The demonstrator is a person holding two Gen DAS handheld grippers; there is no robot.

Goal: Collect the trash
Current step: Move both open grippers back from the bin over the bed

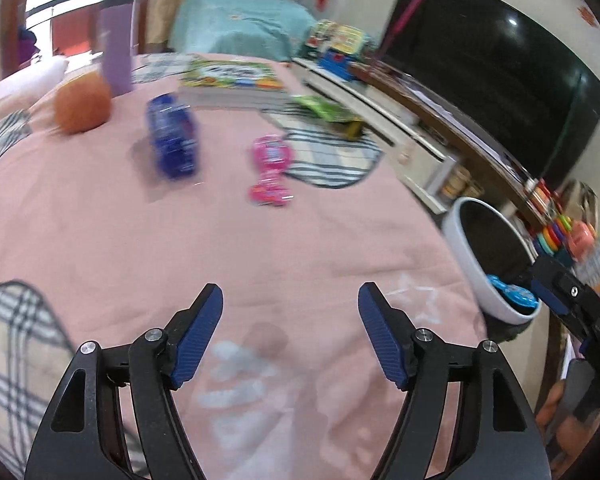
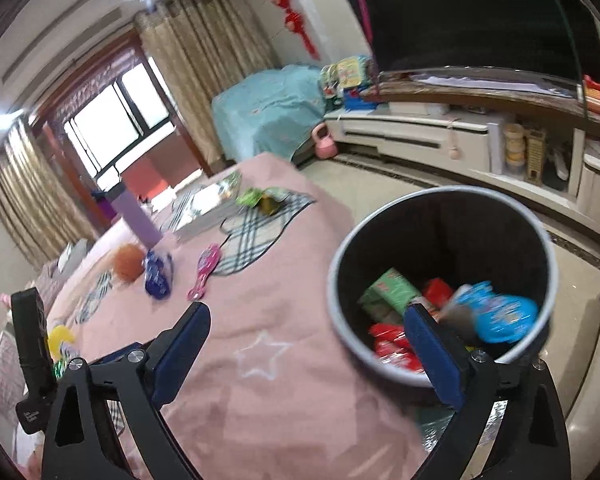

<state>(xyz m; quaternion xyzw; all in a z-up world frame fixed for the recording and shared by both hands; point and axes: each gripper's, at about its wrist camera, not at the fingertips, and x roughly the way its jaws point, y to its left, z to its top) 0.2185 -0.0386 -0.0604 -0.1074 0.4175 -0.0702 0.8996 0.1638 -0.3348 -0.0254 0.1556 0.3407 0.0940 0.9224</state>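
Note:
A round white bin [image 2: 342, 248] with a black inside stands beside the pink bed; it also shows in the left wrist view [image 1: 458, 236]. A blurred blue wrapper [image 2: 500, 314] is in the bin's mouth, over green [image 2: 392, 290] and red [image 2: 396, 350] packets. My right gripper [image 2: 306, 322] is open and empty at the bin's rim. My left gripper [image 1: 291, 300] is open and empty above the pink bedspread [image 1: 220, 248]. A crumpled blue bottle [image 1: 174, 140], a pink wrapper [image 1: 270, 170] and a green packet [image 1: 326, 108] lie further up the bed.
An orange ball [image 1: 83, 106], a purple cup [image 1: 118, 52] and picture books [image 1: 232, 76] lie at the bed's far end. A TV [image 1: 496, 68] on a long white cabinet [image 1: 388, 120] runs along the right. Toys [image 1: 556, 236] sit beyond the bin.

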